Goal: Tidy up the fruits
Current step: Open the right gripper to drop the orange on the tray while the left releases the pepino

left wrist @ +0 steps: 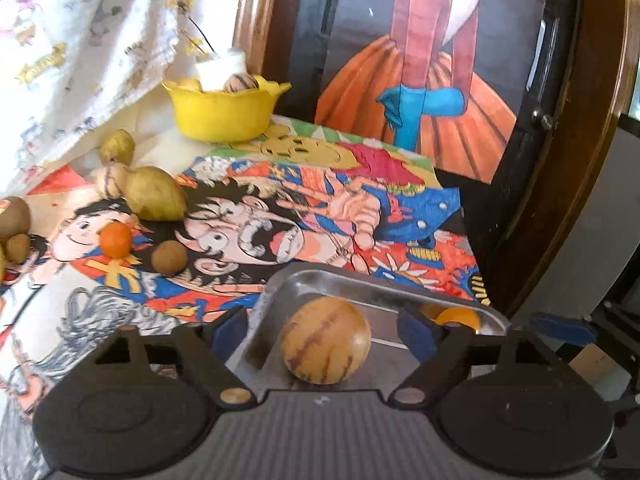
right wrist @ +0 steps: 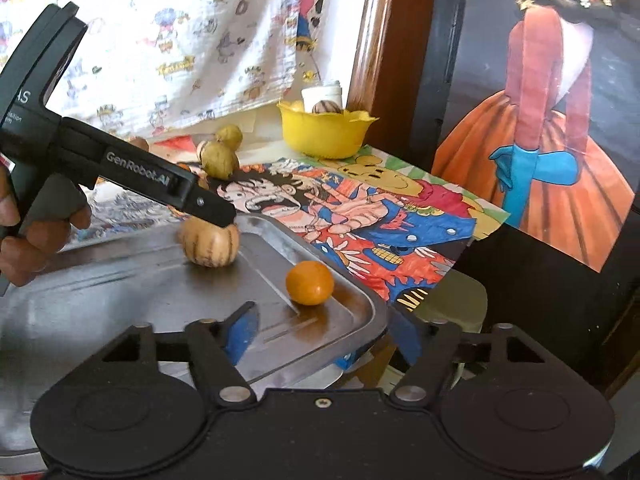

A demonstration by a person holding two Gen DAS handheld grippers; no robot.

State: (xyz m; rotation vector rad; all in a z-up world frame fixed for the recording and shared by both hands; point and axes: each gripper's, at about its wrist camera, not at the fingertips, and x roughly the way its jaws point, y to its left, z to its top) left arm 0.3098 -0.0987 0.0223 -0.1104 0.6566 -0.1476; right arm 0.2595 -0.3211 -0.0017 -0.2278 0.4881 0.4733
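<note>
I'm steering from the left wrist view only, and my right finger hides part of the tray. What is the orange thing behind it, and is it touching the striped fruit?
Observer: It is a whole round orange fruit lying on the tray, clearly apart from the striped fruit.
Operator: And where is the right claw? I can't see it at all.
Observer: The right claw is open and empty. It straddles the tray's near right rim, just short of the orange fruit.
</note>
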